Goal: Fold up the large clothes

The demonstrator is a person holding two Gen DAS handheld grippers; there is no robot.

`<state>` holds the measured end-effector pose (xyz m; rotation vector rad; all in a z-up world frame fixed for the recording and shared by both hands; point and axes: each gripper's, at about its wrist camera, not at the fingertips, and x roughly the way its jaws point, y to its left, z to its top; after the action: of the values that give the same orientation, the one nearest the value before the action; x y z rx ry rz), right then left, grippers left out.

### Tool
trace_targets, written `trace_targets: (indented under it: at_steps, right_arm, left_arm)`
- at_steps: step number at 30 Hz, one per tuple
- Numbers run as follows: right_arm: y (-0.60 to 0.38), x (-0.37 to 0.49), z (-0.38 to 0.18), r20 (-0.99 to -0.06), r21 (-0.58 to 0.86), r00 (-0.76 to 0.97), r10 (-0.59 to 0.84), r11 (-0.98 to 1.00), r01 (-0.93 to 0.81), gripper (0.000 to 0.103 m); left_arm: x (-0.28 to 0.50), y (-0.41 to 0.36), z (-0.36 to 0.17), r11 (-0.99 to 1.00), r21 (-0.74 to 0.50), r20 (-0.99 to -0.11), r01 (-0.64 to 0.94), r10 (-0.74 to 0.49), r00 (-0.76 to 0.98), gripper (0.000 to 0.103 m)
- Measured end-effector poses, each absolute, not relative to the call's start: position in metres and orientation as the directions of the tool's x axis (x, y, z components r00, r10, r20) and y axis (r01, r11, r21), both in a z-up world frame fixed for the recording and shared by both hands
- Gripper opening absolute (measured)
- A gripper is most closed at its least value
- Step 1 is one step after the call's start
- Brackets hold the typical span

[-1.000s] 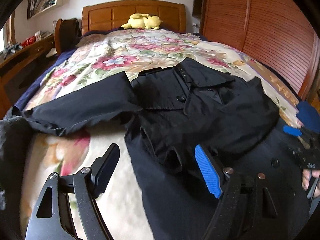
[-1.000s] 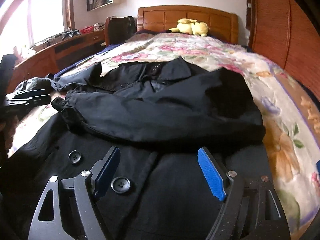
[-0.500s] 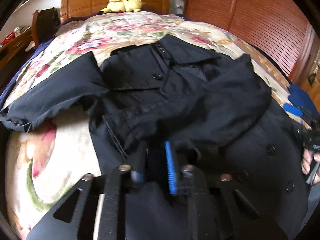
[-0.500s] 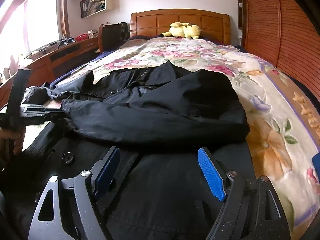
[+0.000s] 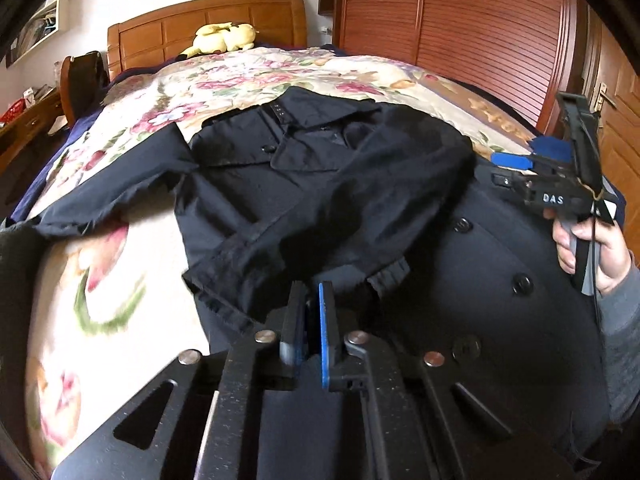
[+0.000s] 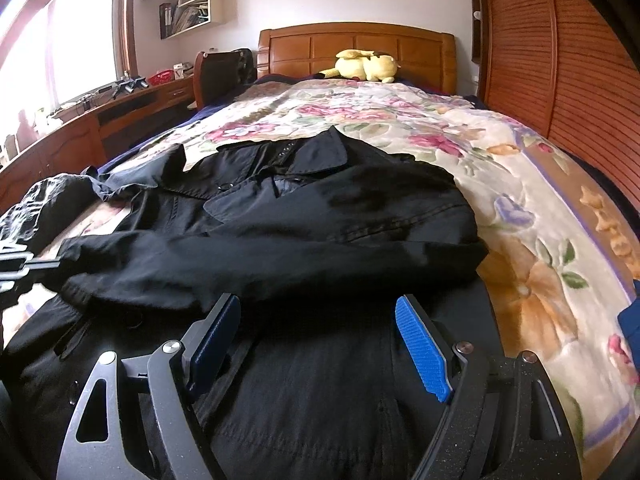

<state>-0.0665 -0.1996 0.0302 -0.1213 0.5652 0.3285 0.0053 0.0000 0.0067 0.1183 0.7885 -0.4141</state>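
**Coat spread flat, left jaws pinched near the folded sleeve**

Coat (image 5: 360, 208) lies face up on the bed (image 5: 132, 304), collar toward the headboard (image 6: 356, 52), so its whole length is within reach from the foot end. One sleeve (image 6: 240, 268) is already laid across the chest, which narrows the body for the next fold; the other sleeve (image 5: 108, 196) is spread out over the floral cover.

Left gripper (image 5: 310, 320) has its jaws pressed together, low over the cloth at the crossed sleeve's cuff. Whether a pinch of fabric sits between the pads cannot be told.

Right gripper (image 6: 316, 336) hovers with jaws spread wide above the lower front, gripping nothing, probably waiting to take the hem or side. A hand (image 5: 592, 248) holds its grip at the coat's edge.

A plush toy (image 6: 366, 66) rests by the headboard, well clear.
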Motion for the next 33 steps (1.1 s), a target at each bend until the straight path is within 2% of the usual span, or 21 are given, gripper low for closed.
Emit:
trace_targets:
  at_steps: [1,3,5,7,11,16,21,22,23,26,28,33]
  right_arm:
    - [-0.200,-0.067,0.030,-0.544,-0.024,0.794,0.272,0.940,-0.339,0.081]
    - [-0.200,-0.067,0.030,-0.545,-0.023,0.792,0.275,0.939,-0.342,0.081]
    - [-0.199,-0.067,0.031,-0.543,-0.025,0.793,0.276,0.939,-0.344,0.081]
    - [-0.199,-0.068,0.031,-0.542,-0.027,0.793,0.277,0.938,-0.346,0.081]
    - [-0.198,-0.068,0.030,-0.543,-0.031,0.793,0.277,0.937,-0.349,0.081]
    - [-0.197,-0.067,0.031,-0.544,-0.033,0.792,0.278,0.936,-0.351,0.081]
    - [-0.198,-0.068,0.031,-0.542,-0.032,0.794,0.276,0.937,-0.348,0.081]
    - [-0.198,-0.067,0.030,-0.542,-0.030,0.793,0.278,0.937,-0.349,0.081]
    - [-0.198,-0.067,0.030,-0.543,-0.029,0.792,0.279,0.937,-0.349,0.081]
    - [-0.196,-0.066,0.030,-0.544,-0.034,0.792,0.277,0.936,-0.350,0.081]
    - [-0.195,-0.066,0.030,-0.545,-0.036,0.792,0.277,0.935,-0.352,0.081]
    - [-0.194,-0.066,0.030,-0.542,-0.040,0.793,0.279,0.934,-0.356,0.081]
  left_arm:
    - [0.004,0.002,0.007,0.916,-0.048,-0.709,0.398,-0.313,0.633,0.006]
    - [0.007,0.005,0.009,0.926,-0.036,-0.704,0.377,-0.291,0.648,0.015]
    - [0.009,0.009,0.013,0.936,-0.011,-0.693,0.352,-0.261,0.672,0.031]
    - [0.015,0.018,0.019,0.943,-0.023,-0.678,0.332,-0.259,0.688,0.037]
    - [0.035,0.028,0.020,0.954,-0.006,-0.680,0.299,-0.223,0.699,0.041]
    - [0.072,0.033,-0.015,0.956,-0.006,-0.776,0.294,-0.190,0.601,0.049]
    - [0.074,0.032,-0.029,0.955,-0.041,-0.790,0.294,-0.211,0.575,0.049]
    - [0.071,0.031,-0.028,0.953,-0.047,-0.785,0.300,-0.221,0.578,0.049]
    - [0.070,0.031,-0.027,0.949,-0.046,-0.782,0.312,-0.229,0.580,0.044]
    - [0.066,0.026,-0.026,0.932,-0.049,-0.789,0.360,-0.257,0.558,0.017]
    - [0.061,0.023,-0.021,0.919,-0.055,-0.782,0.391,-0.284,0.555,0.005]
    - [0.059,0.032,0.012,0.946,0.009,-0.702,0.323,-0.224,0.676,0.004]
